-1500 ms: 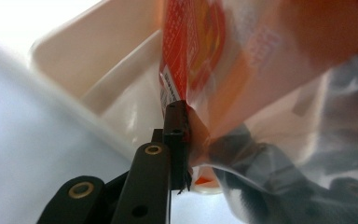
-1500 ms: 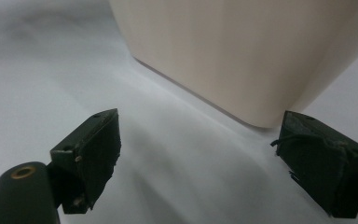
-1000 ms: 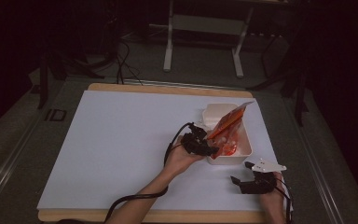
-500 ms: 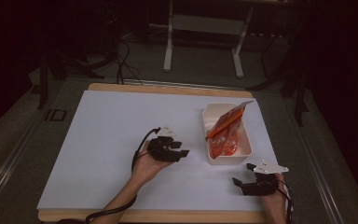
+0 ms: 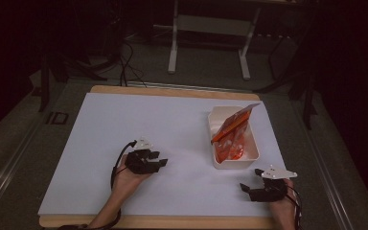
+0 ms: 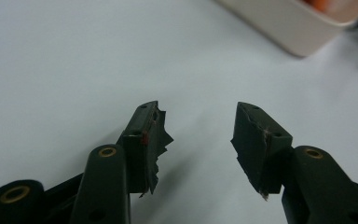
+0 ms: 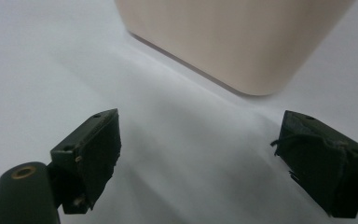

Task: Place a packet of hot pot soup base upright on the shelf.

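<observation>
A cream bin [image 5: 235,163] stands right of the table's middle, and an orange packet [image 5: 231,139] leans in it, its top corner poking over the far rim. My left gripper [image 5: 162,163] rests on the white sheet well left of the bin, open and holding nothing. The left gripper view has its jaws apart [image 6: 198,135] over bare sheet, with the bin's corner [image 6: 298,28] at the top right. My right gripper [image 5: 245,188] lies near the front edge just below the bin, also open. Its own view has the bin's wall [image 7: 233,42] close ahead of the spread jaws [image 7: 200,154].
A white sheet [image 5: 124,124] covers the wooden table [image 5: 172,91]. Beyond the far edge stand a metal frame's legs [image 5: 175,48] and loose cables on a dark floor. A black cable [image 5: 116,167] loops behind my left hand.
My left gripper has left the bin and moved left and toward the person, open, with the orange packet staying in the bin. The right gripper has not moved.
</observation>
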Demonstrator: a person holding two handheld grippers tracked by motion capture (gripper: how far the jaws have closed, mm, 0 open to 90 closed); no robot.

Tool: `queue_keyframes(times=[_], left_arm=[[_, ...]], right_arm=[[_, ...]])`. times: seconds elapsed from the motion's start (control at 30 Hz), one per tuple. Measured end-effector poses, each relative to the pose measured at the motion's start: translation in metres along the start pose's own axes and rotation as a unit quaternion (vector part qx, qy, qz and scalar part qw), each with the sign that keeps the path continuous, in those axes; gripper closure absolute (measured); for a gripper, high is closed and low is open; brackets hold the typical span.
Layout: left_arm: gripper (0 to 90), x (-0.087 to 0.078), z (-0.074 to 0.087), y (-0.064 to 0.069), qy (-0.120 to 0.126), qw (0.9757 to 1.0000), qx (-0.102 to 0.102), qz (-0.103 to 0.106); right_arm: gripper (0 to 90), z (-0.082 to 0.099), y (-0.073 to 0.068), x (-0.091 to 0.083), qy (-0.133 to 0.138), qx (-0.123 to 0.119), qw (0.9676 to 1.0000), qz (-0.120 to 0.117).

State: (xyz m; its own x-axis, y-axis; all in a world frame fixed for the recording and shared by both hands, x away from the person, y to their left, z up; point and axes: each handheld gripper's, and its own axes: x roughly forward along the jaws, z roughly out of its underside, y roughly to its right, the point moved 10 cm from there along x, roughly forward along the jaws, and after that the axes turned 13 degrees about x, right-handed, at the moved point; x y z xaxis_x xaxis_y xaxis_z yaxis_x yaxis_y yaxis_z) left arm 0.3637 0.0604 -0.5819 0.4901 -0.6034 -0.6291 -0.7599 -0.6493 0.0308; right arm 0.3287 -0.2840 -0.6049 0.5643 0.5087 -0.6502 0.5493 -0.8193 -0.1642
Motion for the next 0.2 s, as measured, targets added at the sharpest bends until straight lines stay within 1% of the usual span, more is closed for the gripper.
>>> queue_keyframes(times=[0.03,0.07,0.1,0.17,0.2], left_arm=[[51.8,-0.0017,0.0034,-0.0034,-0.001,1.0000,-0.006,-0.003],[51.8,-0.0017,0.0034,-0.0034,-0.001,1.0000,-0.006,-0.003],[51.8,-0.0052,0.0094,-0.0087,-0.006,0.9999,-0.011,-0.007],[51.7,-0.0089,0.0127,-0.0127,-0.012,0.9998,-0.008,-0.014],[51.7,-0.0089,0.0127,-0.0127,-0.012,0.9998,-0.008,-0.014]], right_arm=[[13.2,0.0001,0.0007,-0.0003,0.000,0.000,1.0000,0.001],[13.2,0.0001,0.0007,-0.0003,0.000,0.000,1.0000,0.001],[13.2,0.0005,0.0016,-0.0004,-0.001,0.001,1.0000,0.004],[13.2,0.0011,0.0017,0.0000,-0.004,-0.001,1.0000,0.007],[13.2,0.0011,0.0017,0.0000,-0.004,-0.001,1.0000,0.007]])
